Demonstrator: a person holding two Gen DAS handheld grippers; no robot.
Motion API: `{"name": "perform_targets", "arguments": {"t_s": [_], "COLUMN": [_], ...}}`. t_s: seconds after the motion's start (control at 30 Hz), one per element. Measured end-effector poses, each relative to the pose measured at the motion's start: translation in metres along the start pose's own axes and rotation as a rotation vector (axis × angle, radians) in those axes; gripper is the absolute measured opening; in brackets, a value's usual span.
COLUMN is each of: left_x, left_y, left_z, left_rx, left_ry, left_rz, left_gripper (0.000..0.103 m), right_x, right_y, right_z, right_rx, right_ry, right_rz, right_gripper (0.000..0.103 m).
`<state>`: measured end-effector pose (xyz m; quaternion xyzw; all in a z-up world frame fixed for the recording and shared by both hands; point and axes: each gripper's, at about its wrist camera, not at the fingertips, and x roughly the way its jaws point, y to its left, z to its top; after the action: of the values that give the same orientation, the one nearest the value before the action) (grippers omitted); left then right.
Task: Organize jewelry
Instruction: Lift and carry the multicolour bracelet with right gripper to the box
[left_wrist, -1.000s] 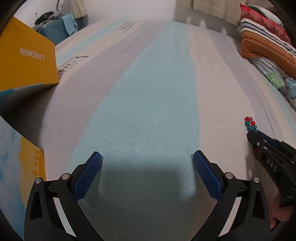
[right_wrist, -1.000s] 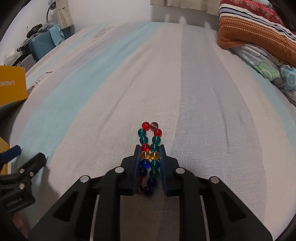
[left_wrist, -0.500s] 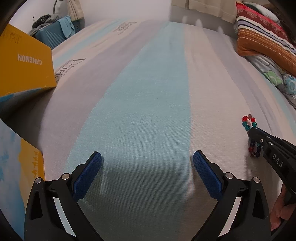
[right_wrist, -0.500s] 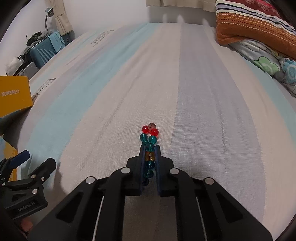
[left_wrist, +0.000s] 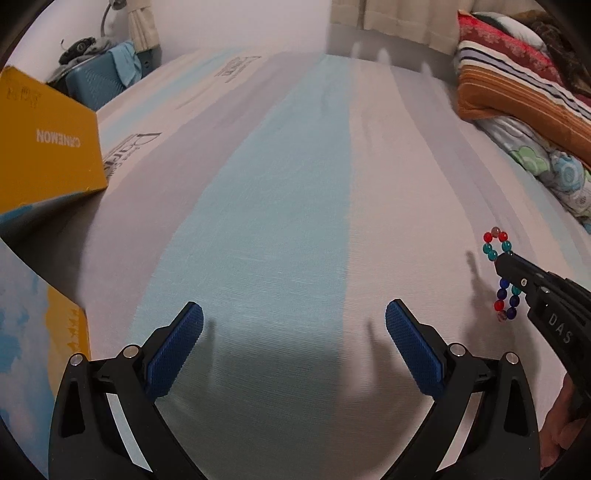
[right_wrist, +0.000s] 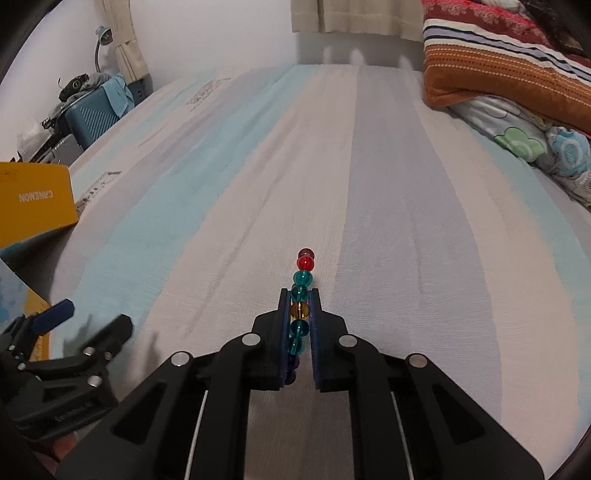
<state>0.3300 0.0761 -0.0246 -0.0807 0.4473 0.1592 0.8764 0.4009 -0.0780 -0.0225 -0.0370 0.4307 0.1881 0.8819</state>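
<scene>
A bead bracelet (right_wrist: 302, 280) of red, teal, amber and blue glass beads is pinched between the pads of my right gripper (right_wrist: 299, 295), which is shut on it. In the left wrist view the bracelet (left_wrist: 495, 243) hangs from the right gripper (left_wrist: 504, 258) a little above the striped bedsheet, with a loop of beads above the fingers and another below. My left gripper (left_wrist: 293, 314) is open and empty, low over the sheet, to the left of the bracelet.
A yellow cardboard box (left_wrist: 44, 147) stands at the left on the bed, with a blue-and-yellow box (left_wrist: 33, 332) nearer. Folded blankets and pillows (left_wrist: 517, 85) pile up at the right. A blue suitcase (right_wrist: 92, 114) stands beyond the bed's far left edge.
My right gripper closed fully on the bracelet and lifted it off the sheet; the beads now hang in line between the pads. The left gripper stayed open and barely moved.
</scene>
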Motion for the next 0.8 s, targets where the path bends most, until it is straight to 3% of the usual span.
{"name": "perform_targets", "arguments": {"t_s": [0.43, 0.8], "left_x": [-0.05, -0.111], "left_y": [-0.022, -0.029], "left_z": [-0.014, -0.034], "left_rx": [0.033, 0.05], "left_ry": [0.005, -0.022], "left_rz": [-0.096, -0.113], "left_gripper": [0.097, 0.097], "right_x": [-0.074, -0.131], "right_y": [-0.011, -0.015], "right_z": [-0.006, -0.029], "right_rx": [0.045, 0.062], "right_ry": [-0.015, -0.016], "right_rz": [-0.034, -0.036], "right_gripper": [0.009, 0.009]}}
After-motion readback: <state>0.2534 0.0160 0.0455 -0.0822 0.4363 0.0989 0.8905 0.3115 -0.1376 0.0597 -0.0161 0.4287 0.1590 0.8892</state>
